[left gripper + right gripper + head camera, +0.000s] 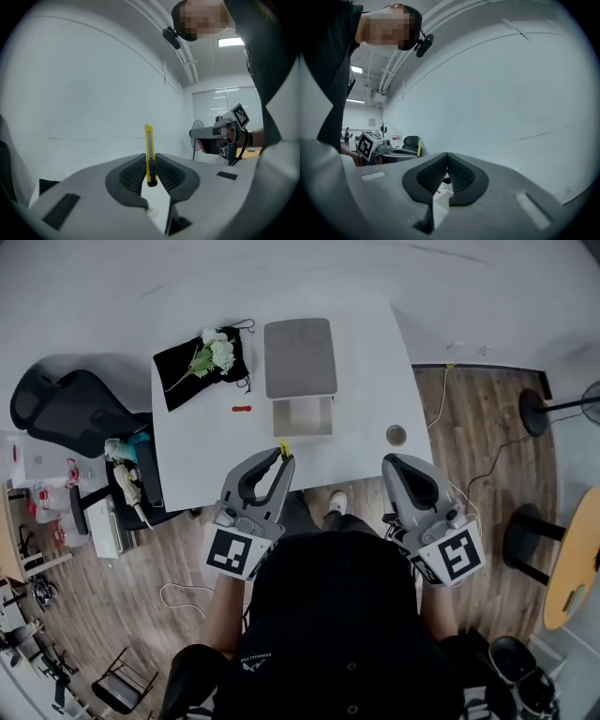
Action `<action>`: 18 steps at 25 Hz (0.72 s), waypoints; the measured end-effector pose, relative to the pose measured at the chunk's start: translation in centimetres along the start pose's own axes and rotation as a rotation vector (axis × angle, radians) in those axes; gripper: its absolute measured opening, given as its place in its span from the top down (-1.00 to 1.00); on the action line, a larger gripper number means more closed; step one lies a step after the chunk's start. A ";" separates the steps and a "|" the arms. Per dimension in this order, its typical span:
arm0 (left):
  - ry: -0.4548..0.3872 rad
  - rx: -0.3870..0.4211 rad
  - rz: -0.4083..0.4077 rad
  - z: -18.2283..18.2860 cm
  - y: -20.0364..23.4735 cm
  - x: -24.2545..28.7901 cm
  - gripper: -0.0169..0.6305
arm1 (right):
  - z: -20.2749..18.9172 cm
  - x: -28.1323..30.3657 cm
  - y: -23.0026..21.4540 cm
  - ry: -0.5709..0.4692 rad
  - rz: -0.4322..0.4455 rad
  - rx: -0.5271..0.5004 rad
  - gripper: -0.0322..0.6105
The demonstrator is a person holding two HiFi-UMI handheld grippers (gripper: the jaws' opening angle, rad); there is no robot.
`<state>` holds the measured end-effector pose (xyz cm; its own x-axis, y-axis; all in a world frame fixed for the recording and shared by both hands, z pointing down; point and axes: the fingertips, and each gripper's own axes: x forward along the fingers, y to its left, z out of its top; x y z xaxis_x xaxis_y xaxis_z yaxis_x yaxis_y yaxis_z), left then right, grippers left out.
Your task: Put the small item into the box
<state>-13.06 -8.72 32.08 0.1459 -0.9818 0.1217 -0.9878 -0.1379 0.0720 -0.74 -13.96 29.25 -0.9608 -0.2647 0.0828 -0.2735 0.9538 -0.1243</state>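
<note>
The left gripper pinches the little yellow knife near the picture's middle, the right gripper is closed on nothing, and the knife is not yet in the open box higher up.

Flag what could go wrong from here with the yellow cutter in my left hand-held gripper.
1. The left hand-held gripper pinches the yellow utility knife only by one end. Most of it sticks out past the jaws, so it may pivot or slip on the way.
2. The open box looks narrow, with its lid just behind. The long knife could catch the rim and drop onto the table.
</note>
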 end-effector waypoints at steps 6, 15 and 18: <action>0.019 -0.001 -0.156 -1.0 3.6 3.9 0.77 | 0.7 2.7 -1.6 -0.004 -0.157 0.014 0.89; 0.164 0.049 -0.353 -6.8 7.1 6.3 0.76 | 0.2 6.3 -0.4 0.011 -0.321 0.000 0.89; 0.241 0.058 -0.397 -9.8 8.1 6.9 0.76 | 0.3 6.9 0.3 0.008 -0.360 0.001 0.89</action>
<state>-19.48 -15.34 43.23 0.5144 -0.7944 0.3230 -0.8536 -0.5102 0.1048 -7.50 -15.60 29.51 -0.8027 -0.5822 0.1292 -0.5940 0.7997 -0.0868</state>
